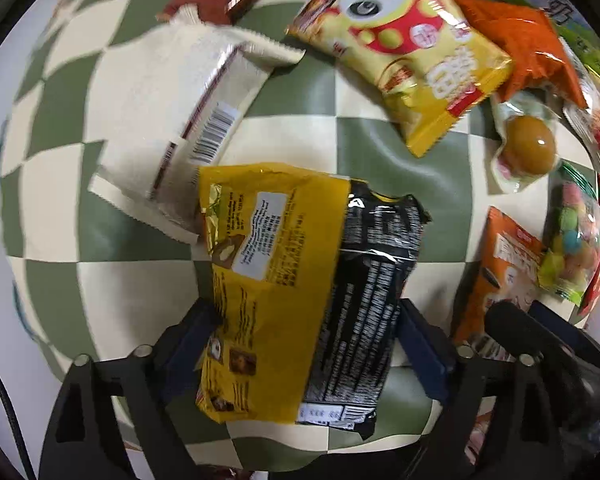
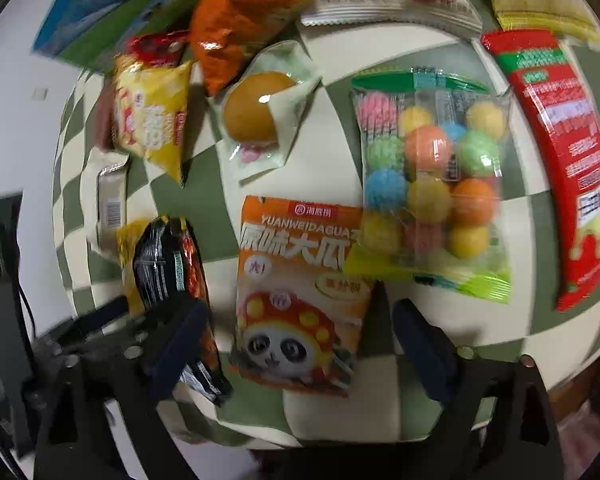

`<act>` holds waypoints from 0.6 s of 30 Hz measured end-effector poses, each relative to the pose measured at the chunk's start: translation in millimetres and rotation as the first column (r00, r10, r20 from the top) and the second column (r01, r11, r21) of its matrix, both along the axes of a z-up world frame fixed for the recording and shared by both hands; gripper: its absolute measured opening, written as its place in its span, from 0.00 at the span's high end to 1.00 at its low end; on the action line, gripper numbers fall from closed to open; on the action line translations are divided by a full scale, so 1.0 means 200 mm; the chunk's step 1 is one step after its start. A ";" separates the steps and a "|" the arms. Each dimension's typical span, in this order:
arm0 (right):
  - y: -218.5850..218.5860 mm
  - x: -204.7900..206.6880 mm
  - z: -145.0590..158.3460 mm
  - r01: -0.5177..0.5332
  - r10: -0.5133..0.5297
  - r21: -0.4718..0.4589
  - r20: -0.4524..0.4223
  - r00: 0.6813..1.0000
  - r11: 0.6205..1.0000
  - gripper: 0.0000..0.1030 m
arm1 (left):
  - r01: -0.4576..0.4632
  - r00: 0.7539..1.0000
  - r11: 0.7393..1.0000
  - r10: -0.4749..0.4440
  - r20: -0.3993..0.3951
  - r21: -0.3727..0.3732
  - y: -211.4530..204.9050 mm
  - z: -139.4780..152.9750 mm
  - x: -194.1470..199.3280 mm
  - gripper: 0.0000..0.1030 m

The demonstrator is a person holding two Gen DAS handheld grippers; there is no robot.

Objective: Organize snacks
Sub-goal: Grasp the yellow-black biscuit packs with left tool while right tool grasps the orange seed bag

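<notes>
In the left wrist view my left gripper (image 1: 300,344) is open. A yellow packet (image 1: 268,280) and a black packet (image 1: 367,304) lie side by side between its blue fingers (image 1: 421,356) on the green-and-cream checked cloth (image 1: 379,152). In the right wrist view my right gripper (image 2: 300,344) is open. An orange panda packet (image 2: 296,300) lies between its fingers. The left gripper (image 2: 112,320) with the black packet (image 2: 168,264) shows at lower left. The orange packet also shows in the left wrist view (image 1: 495,272).
A cream wrapper (image 1: 180,120), a yellow panda bag (image 1: 399,48), an orange bag (image 1: 527,44) and a wrapped egg (image 1: 527,144) lie beyond. A bag of coloured balls (image 2: 431,176) and a red packet (image 2: 567,160) lie to the right, with more snacks at the far edge.
</notes>
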State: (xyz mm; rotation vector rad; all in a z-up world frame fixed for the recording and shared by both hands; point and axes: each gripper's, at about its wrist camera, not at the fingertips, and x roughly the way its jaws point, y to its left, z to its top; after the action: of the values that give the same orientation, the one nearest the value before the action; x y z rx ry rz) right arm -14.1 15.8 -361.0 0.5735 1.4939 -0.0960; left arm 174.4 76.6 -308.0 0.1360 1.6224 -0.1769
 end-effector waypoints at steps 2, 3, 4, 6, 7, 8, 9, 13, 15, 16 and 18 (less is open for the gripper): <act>0.00 0.02 -0.03 0.001 -0.001 -0.010 -0.022 1.000 1.000 0.14 | 0.002 1.000 0.999 -0.003 -0.022 -0.035 0.03 -0.04 0.01 0.08; 0.01 0.02 -0.04 -0.010 0.009 -0.022 -0.022 1.000 1.000 0.16 | 0.001 1.000 0.999 -0.003 -0.026 -0.052 0.05 -0.06 0.00 0.08; 0.02 0.02 -0.04 -0.034 0.033 -0.043 -0.024 0.999 0.998 0.18 | 0.004 1.000 0.998 -0.006 -0.028 -0.056 0.06 -0.07 0.00 0.08; 0.05 0.02 -0.04 -0.073 0.072 -0.072 -0.026 0.997 0.995 0.26 | 0.010 1.000 0.998 -0.012 -0.028 -0.055 0.07 -0.10 -0.02 0.08; 0.06 0.01 -0.04 -0.109 0.106 -0.091 -0.034 0.994 0.990 0.30 | 0.017 1.000 0.999 -0.018 -0.025 -0.045 0.06 -0.11 -0.02 0.09; 0.08 0.00 -0.03 -0.146 0.142 -0.116 -0.046 0.989 0.982 0.33 | 0.023 1.000 0.999 -0.023 -0.014 -0.036 0.01 -0.16 -0.02 0.10; 0.09 -0.01 -0.03 -0.171 0.165 -0.132 -0.056 0.985 0.976 0.33 | 0.027 1.000 0.999 -0.027 -0.002 -0.026 0.01 -0.19 -0.04 0.11; 0.10 -0.09 -0.02 -0.236 0.225 -0.168 -0.079 0.971 0.957 0.33 | -0.006 1.000 1.000 0.006 0.000 0.004 -0.02 -0.20 -0.13 0.13; 0.10 -0.11 -0.01 -0.239 0.230 -0.180 -0.072 0.971 0.954 0.32 | -0.037 0.999 0.999 0.037 -0.027 0.003 -0.04 -0.21 -0.19 0.13; 0.10 -0.12 -0.01 -0.235 0.226 -0.179 -0.067 0.972 0.955 0.32 | -0.062 0.997 0.998 0.061 -0.041 -0.015 -0.03 -0.23 -0.21 0.13; 0.10 -0.12 -0.02 -0.228 0.220 -0.180 -0.065 0.973 0.957 0.31 | -0.065 0.997 0.998 0.065 -0.046 -0.011 -0.02 -0.29 -0.24 0.12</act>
State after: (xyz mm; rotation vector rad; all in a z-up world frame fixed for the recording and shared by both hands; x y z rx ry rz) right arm -37.2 35.5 -364.7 0.2501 1.5642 -0.0714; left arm 126.0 72.7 -365.4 0.0702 1.6686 -0.1409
